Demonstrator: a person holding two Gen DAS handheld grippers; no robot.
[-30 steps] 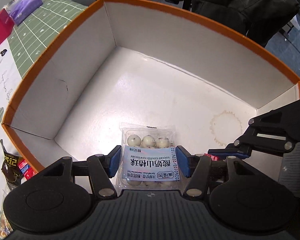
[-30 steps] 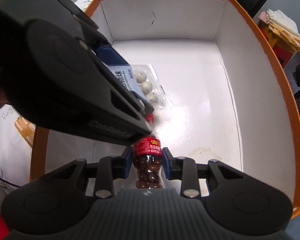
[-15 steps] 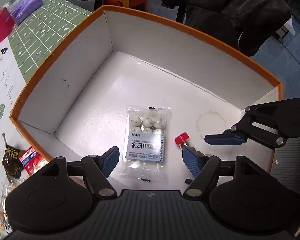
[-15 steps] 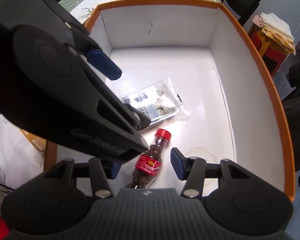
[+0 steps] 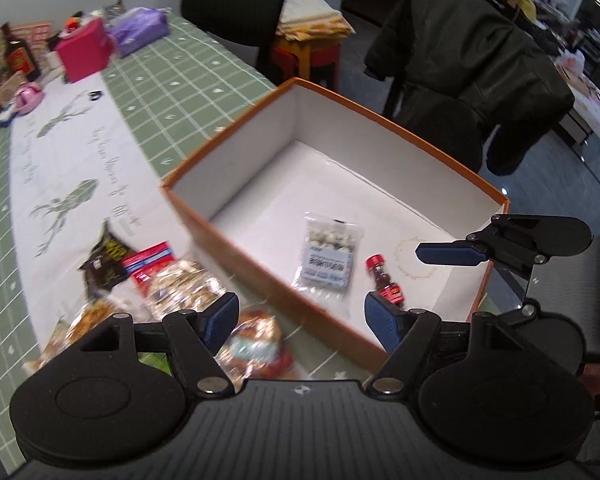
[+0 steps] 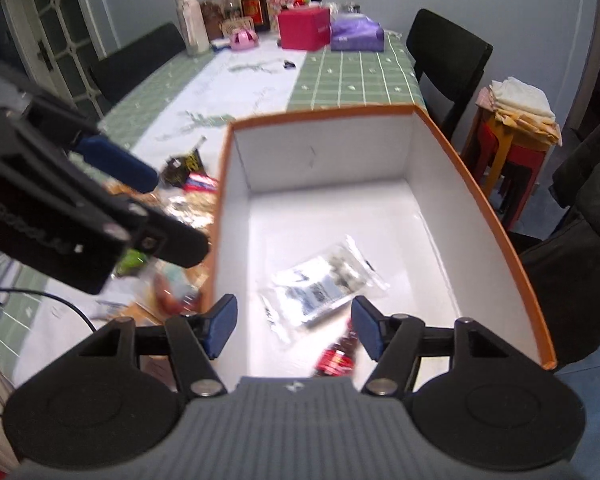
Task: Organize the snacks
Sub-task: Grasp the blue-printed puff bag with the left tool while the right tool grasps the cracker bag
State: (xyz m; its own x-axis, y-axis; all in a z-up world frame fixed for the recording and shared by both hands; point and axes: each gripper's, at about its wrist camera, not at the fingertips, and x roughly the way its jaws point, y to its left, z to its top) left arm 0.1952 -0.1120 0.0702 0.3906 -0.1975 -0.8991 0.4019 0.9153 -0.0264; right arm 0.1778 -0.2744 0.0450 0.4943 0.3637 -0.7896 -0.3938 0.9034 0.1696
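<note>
Lying in box point(image 5: 400, 132): pack point(image 5: 329, 254) & bottle point(image 5: 385, 280), below both grippers' spread, empty, just-opened fingers point(image 5: 220, 318).

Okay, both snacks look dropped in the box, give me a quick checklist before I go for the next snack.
1. Left tongs open and empty: ok.
2. Right tongs open and empty: ok; jaws have just been opening.
3. Clear pouch lying flat inside the orange box: ok.
4. Small bottle on the box floor beside the pouch: ok.
5. Snack pile left outside the box on the table: ok.
6. Which snack sits loose on top: cannot tell, blurred.
</note>
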